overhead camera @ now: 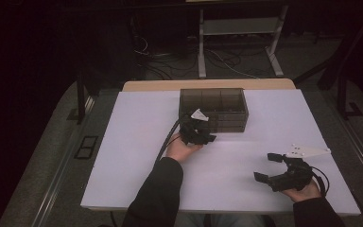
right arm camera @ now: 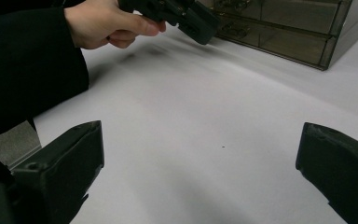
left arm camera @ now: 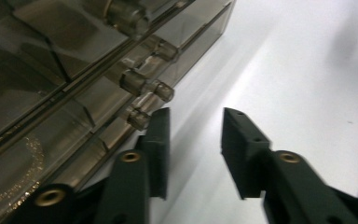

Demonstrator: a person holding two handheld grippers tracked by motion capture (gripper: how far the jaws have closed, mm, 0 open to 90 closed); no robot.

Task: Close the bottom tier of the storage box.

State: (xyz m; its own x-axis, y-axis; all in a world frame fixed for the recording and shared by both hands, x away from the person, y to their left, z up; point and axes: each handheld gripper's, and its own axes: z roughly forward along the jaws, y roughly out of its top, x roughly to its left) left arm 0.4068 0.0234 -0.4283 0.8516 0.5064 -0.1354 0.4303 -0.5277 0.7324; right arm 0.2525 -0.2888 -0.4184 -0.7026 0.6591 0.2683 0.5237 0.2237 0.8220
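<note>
I've got the left gripper [left arm camera: 193, 140] part open, empty, beside the drawer box [overhead camera: 213, 109]: light, slick plastic, so pinch a knob [left arm camera: 140, 119]

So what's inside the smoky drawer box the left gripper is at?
Through a drawer front of the drawer box, a thin gold chain shows. The tinted plastic hides the rest. The left gripper is open beside the knobs.

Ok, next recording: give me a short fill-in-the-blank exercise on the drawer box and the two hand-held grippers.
1. The smoky drawer box stands on a ____ tabletop.
2. The left hand-held gripper sits beside the box's drawer knobs with ____ between its jaws.
3. The right hand-held gripper rests near the table's front edge, jaws spread ____.
4. In the high view, the box lies nearer the ____ hand-held gripper.

Missing words: white; nothing; wide; left
</note>
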